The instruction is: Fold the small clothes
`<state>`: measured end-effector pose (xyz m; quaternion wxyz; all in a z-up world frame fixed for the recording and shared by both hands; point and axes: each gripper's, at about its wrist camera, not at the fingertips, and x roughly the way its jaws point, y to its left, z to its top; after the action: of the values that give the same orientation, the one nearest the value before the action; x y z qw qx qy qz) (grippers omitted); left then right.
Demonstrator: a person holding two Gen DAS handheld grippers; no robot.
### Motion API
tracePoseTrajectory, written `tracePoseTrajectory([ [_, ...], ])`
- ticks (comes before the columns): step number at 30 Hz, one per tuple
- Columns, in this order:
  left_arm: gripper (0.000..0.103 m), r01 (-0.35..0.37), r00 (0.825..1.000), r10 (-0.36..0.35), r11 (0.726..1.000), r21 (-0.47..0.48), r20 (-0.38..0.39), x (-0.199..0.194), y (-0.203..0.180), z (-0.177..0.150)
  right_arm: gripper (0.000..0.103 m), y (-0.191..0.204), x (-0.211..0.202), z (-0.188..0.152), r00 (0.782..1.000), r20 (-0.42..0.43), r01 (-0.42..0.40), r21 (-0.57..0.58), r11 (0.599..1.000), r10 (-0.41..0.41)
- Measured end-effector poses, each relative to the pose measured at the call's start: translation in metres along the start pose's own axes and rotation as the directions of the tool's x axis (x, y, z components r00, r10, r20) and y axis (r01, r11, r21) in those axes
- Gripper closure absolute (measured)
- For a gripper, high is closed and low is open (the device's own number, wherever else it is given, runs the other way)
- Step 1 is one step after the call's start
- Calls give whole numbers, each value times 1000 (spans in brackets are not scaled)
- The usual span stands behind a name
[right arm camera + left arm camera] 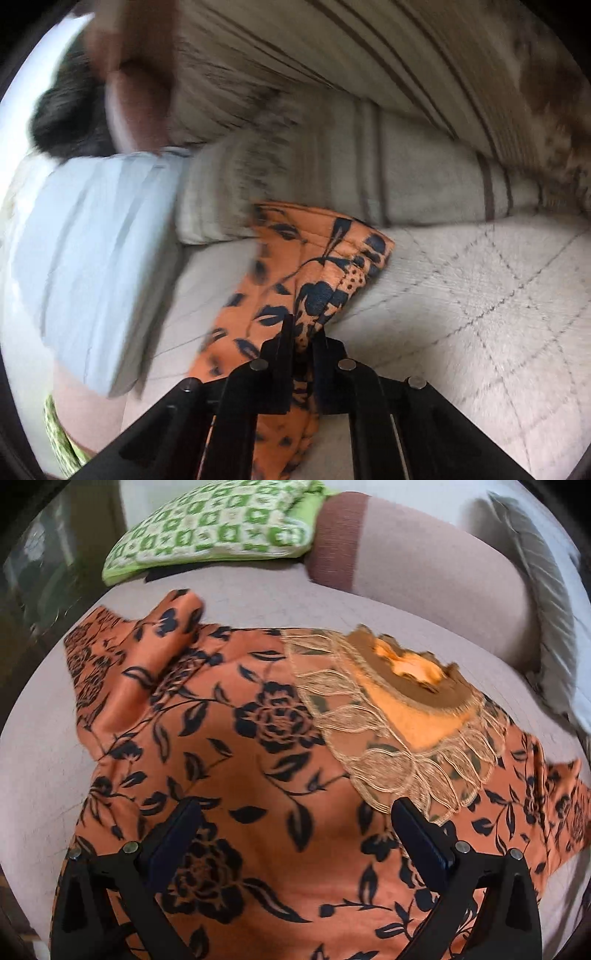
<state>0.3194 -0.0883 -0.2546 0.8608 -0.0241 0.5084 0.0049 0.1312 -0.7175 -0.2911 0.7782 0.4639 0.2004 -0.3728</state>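
Observation:
An orange top with black flowers point(229, 760) lies spread on a pale bed cover point(33, 738). Its neckline point(406, 686) has a tan lace fringe and faces the far right. One sleeve point(147, 661) is folded in at the far left. My left gripper point(295, 812) is open, hovering just over the top's body, holding nothing. My right gripper point(303, 328) is shut on a bunched sleeve of the orange top point(310, 266), lifted a little off the cover. The view is motion-blurred.
A green patterned pillow point(214, 528) and a pinkish bolster point(417, 568) lie beyond the top. A striped cushion point(369, 166) and a light blue folded cloth point(92, 258) lie past the held sleeve. A quilted pale cover point(498, 314) stretches to the right.

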Motion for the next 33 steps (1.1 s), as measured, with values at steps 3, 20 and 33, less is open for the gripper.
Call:
tracePoseTrajectory([
  [3, 1, -27, 1000, 28, 999, -28, 10, -10, 18, 6, 96, 28, -28, -11, 995, 7, -96, -63, 993, 96],
  [20, 1, -177, 980, 191, 965, -195, 53, -36, 158, 31, 96, 279, -118, -315, 714, -505, -656, -239, 716, 486],
  [33, 1, -154, 986, 165, 959, -238, 26, -34, 194, 42, 32, 316, -99, -516, 556, -816, -772, -437, 462, 157],
])
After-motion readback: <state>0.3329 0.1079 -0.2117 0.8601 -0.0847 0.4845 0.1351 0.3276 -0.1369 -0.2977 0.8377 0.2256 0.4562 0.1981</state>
